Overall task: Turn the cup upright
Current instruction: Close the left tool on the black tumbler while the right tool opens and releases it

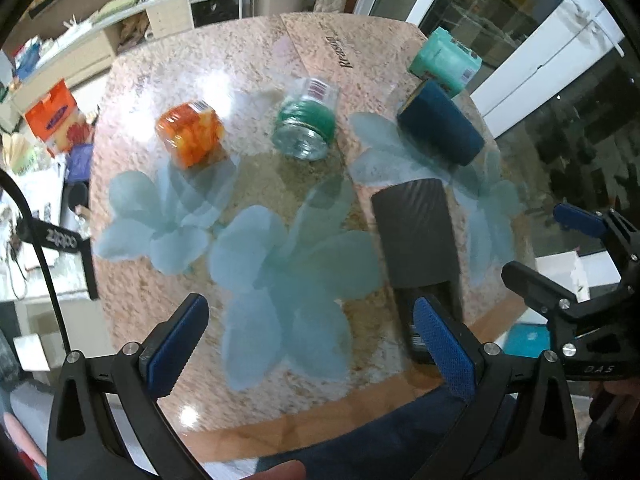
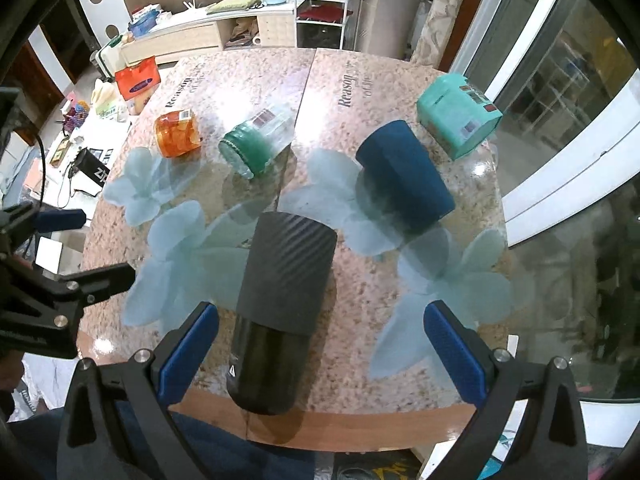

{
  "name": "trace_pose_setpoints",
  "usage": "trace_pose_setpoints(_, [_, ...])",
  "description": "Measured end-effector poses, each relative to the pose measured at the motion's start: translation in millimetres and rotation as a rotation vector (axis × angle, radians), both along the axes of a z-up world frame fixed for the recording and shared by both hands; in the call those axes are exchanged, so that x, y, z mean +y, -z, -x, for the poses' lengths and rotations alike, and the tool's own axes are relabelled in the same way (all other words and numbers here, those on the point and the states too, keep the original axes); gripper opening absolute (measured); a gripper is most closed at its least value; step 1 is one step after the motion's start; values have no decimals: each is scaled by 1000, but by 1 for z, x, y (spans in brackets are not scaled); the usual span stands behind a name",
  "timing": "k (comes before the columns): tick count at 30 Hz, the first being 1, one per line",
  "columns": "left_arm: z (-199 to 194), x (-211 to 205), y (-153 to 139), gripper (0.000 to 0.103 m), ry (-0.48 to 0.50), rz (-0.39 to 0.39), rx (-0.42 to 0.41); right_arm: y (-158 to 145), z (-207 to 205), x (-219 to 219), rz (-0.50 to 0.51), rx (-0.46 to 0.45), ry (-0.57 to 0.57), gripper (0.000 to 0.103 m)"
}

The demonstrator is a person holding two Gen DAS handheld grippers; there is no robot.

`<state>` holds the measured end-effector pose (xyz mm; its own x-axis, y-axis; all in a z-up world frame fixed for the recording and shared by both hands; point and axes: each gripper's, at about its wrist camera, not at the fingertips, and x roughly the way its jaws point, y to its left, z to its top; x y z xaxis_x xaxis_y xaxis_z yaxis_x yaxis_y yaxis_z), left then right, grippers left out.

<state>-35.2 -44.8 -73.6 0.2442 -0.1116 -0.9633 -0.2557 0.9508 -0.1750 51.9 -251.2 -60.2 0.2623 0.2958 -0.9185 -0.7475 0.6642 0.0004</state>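
Observation:
A black cup [image 2: 280, 304] with a carbon-weave sleeve lies on its side near the table's front edge; it also shows in the left wrist view [image 1: 420, 248]. A dark blue cup [image 2: 404, 176] lies tipped behind it to the right, also in the left wrist view [image 1: 440, 124]. My right gripper [image 2: 322, 352] is open and empty above the front edge, the black cup's dark end between its fingers' line. My left gripper [image 1: 316, 344] is open and empty, left of the black cup. Each gripper shows at the other view's edge.
A clear cup with a green band [image 2: 256, 140] and an orange jar [image 2: 178, 132] lie on their sides at the back left. A teal box [image 2: 456, 114] sits at the back right. The glass table [image 2: 360, 424] has blue flower prints. Clutter lies beyond the left edge.

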Motion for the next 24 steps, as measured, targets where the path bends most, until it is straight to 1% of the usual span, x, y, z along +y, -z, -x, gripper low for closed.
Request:
trace_pose_setpoints(3, [-5,-14,-2,103,-12,13,4,-14,-11,-11,-11,-5,10,103])
trace_pose_setpoints(7, [-21,-39,-3,103,-37,48,-1,-34,-30,-31,-42,-40,19,103])
trace_pose_setpoints(9, [-30,-53,-2,103,-34,53,2,-38,-40,-38,-48,-53,19,103])
trace_pose_setpoints(14, [-52,-83,8,103,-28,32,30,-38,-61,-55,-68,-59,17,103])
trace_pose_setpoints(19, [-70,-101,26,103,-78,23,73,-32,-78,-66,-73,-51,4,103])
trace_pose_setpoints(24, [-85,-110,53,103,-117,21,120,-26,-87,-68,-84,-27,-22,103])
